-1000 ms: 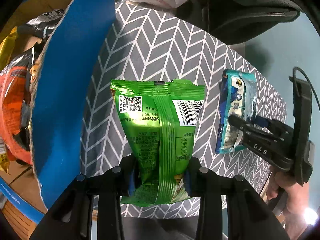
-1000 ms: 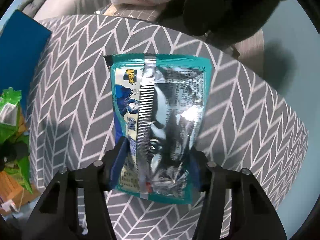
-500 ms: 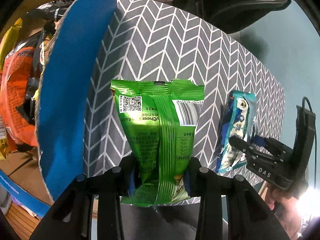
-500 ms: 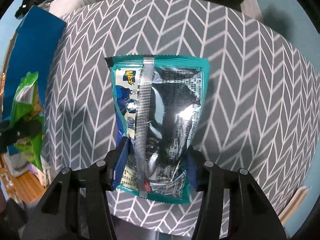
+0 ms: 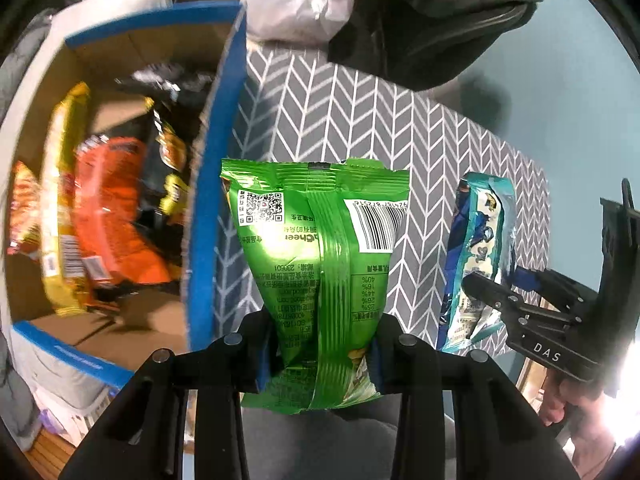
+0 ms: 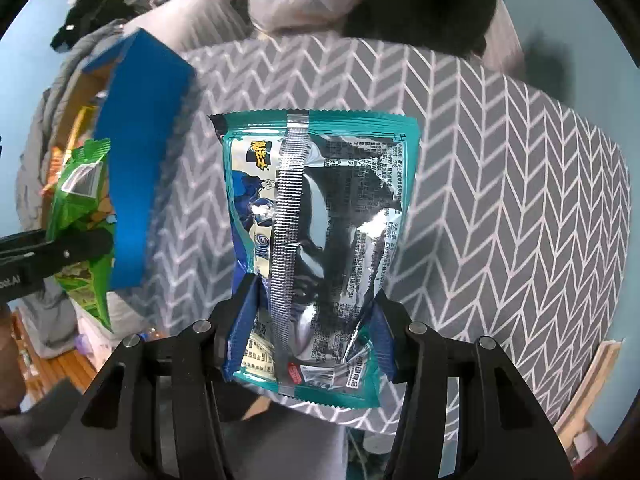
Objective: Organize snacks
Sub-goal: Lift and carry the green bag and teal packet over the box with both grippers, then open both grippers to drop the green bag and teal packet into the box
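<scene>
Two snack packets hang above a round table covered in a grey cloth with a white herringbone pattern (image 6: pixel 500 200), the largest thing in both views. Just beside the table's left edge stands an open cardboard box with blue outer walls (image 5: pixel 216 184); its near wall rises against the cloth. Inside the box lie several blurred snack bags, among them an orange one (image 5: pixel 116 208) and a yellow one (image 5: pixel 60 216). Beyond the table's far edge sit a dark heap of fabric (image 5: pixel 448 12) and a pale crumpled plastic bag (image 5: pixel 296 0).

Next in size, the green foil snack packet with a barcode and QR code (image 5: pixel 320 264) is off the table, clamped at its lower part between the pads of the left gripper (image 5: pixel 324 344); it hangs over the table's left edge, close to the box wall. The teal and silver foil snack packet with a crimped centre seam (image 6: pixel 320 240) is likewise clear of the cloth, pinched near its bottom by the right gripper (image 6: pixel 310 332), over the middle of the table. A hand (image 5: pixel 576 404) shows beneath the right gripper's handle in the left wrist view.
</scene>
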`<state>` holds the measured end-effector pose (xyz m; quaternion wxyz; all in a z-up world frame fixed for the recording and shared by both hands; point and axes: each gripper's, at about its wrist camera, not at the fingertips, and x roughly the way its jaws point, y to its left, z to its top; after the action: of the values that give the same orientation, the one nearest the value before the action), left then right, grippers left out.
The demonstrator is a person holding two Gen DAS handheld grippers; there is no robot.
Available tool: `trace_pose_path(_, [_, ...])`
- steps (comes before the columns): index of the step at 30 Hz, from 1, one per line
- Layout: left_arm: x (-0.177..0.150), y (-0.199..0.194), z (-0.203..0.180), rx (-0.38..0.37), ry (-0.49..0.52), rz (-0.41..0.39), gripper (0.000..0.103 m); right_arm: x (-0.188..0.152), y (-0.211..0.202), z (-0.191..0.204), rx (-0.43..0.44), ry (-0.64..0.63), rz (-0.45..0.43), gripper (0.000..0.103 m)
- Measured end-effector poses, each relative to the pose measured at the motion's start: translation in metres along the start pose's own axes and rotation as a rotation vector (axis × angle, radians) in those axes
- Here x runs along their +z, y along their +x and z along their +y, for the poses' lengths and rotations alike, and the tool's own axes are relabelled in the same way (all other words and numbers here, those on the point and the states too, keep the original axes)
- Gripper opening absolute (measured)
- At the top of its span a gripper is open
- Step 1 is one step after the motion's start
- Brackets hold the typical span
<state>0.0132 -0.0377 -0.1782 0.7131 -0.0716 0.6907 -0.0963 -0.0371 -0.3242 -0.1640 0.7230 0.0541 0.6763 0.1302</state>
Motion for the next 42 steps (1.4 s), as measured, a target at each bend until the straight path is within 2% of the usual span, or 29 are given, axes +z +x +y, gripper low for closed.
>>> trace_pose_path(6, [-0.004,-0.030,0.017,-0.004,-0.017,-0.048,0.037,0.018,-0.024,0.028,0.027,-0.051,-0.030,0.052])
trace_pose_path(13, [-0.003,-0.054,0.057,0.002,-0.088,-0.094,0.037,0.041,-0.039,0.070,0.071,-0.122,-0.057,0.052])
trace_pose_path(30, [0.005,-0.079,0.163,0.055,-0.268,-0.166,0.037,0.106,-0.002,0.189,0.147,-0.282,-0.061,0.052])
trace_pose_path(42, [0.014,-0.074,0.194,0.057,-0.315,-0.163,0.037,0.138,0.032,0.249,0.142,-0.344,-0.019,0.052])
